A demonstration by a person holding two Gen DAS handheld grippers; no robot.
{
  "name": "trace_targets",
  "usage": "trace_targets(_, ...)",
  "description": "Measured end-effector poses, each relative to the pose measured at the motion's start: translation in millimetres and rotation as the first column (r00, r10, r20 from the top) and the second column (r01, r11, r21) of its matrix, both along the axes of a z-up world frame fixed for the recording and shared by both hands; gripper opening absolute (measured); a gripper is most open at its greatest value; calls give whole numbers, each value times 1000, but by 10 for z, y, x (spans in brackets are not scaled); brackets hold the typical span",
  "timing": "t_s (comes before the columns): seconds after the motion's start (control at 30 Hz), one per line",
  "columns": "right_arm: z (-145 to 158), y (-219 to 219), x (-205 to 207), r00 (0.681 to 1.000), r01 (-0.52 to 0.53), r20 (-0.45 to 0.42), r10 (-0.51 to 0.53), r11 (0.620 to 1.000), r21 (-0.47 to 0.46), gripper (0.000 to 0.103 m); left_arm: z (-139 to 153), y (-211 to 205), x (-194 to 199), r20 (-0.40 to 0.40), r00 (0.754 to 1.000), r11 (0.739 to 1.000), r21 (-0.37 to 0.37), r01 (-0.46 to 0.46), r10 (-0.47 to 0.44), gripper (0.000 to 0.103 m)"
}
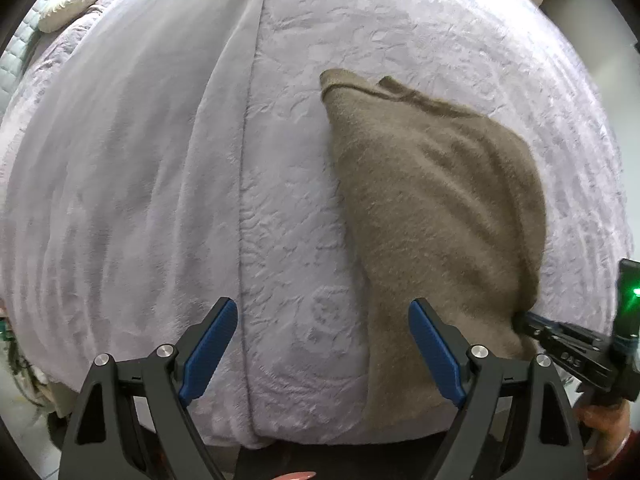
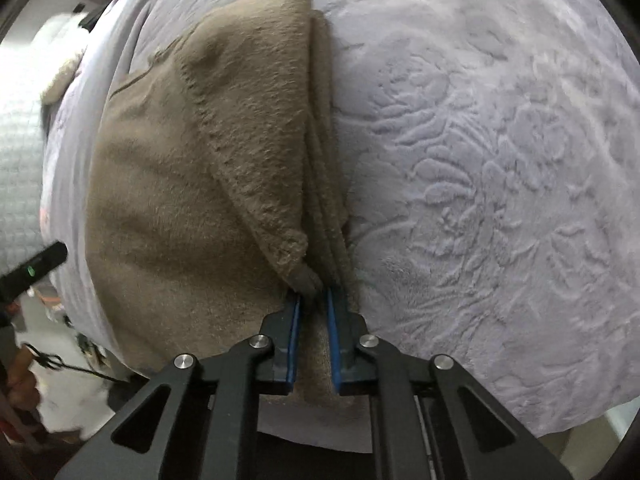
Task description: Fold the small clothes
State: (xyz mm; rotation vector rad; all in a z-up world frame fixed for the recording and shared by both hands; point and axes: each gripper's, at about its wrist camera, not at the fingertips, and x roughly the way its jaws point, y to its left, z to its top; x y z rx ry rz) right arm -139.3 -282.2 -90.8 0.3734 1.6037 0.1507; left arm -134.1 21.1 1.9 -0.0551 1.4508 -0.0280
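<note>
On the lilac embossed bedspread (image 1: 304, 208), your right gripper (image 2: 314, 300) pinches the brown garment's (image 2: 168, 208) edge; your left gripper (image 1: 324, 344) hangs wide apart, empty.

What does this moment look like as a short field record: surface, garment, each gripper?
surface: pale lilac embossed bedspread
garment: brown fleecy garment, partly folded, lying on the bedspread
right gripper: shut on a bunched edge of the garment
left gripper: open, nothing between its pads; one finger over the garment's edge, the other over bare bedspread
fold status: not finished
</note>
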Motion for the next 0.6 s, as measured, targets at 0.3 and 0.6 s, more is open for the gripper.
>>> trace_targets(0.3,350,-263,-77,1000,20,-20,-20,1000,-10,18,73,-55,-17,-18,999,999,8,32,-32,88)
trace_targets(0.6,617,-212,111,999,46,-1,-46,997,-55,74,125,-114,25,-40,998,999,-2,48,-48,103)
